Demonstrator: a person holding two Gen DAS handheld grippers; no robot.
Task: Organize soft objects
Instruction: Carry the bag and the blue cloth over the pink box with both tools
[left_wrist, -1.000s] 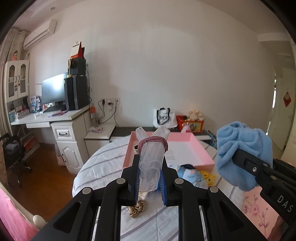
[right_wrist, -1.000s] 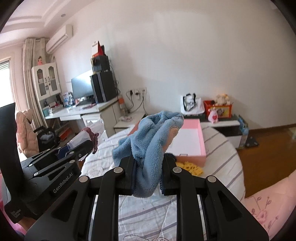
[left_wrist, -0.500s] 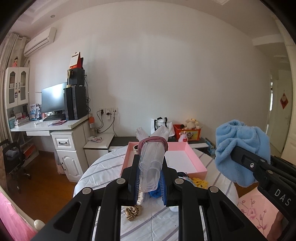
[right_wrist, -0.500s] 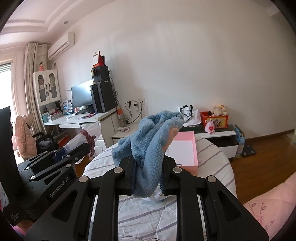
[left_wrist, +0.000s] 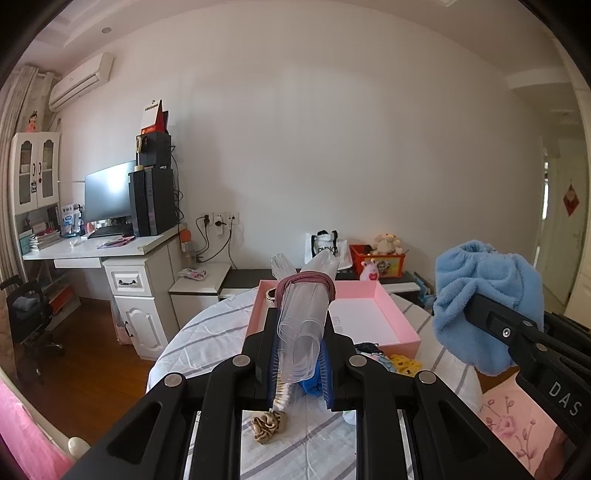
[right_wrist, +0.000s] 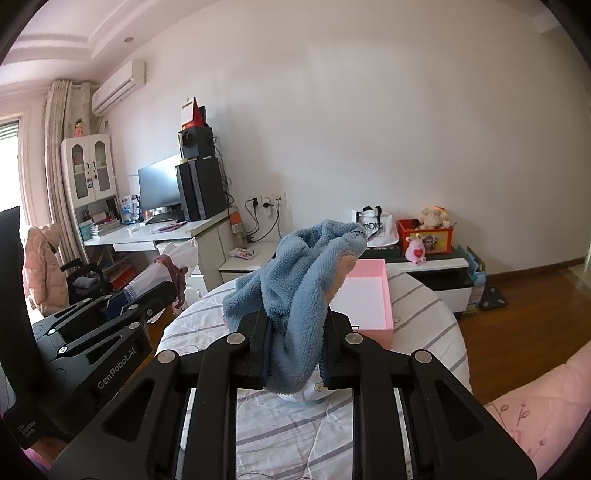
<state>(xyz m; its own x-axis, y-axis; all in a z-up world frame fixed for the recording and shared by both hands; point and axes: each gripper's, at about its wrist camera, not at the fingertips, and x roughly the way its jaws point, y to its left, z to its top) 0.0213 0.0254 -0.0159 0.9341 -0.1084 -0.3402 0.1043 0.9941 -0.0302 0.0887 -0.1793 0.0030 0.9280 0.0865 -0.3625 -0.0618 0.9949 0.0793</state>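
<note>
Left gripper is clamped on a clear plastic bag w/ a dark red hair tie; its long side points up-frame. Right gripper squeezes blue fluffy cloth. Pink box sits straight ahead, mid-frame, nearer the left gripper I think.

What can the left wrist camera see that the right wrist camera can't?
Only the left wrist view shows the crumpled beige fabric scrunchie and small yellow knitted item lying on the striped white tablecloth.

Only the right wrist view shows the puffy pink jacket and the black floor scale.

Both show the open pink rectangular box, the fluffy blue towel in the right gripper, and the clear plastic bag in the left gripper.
</note>
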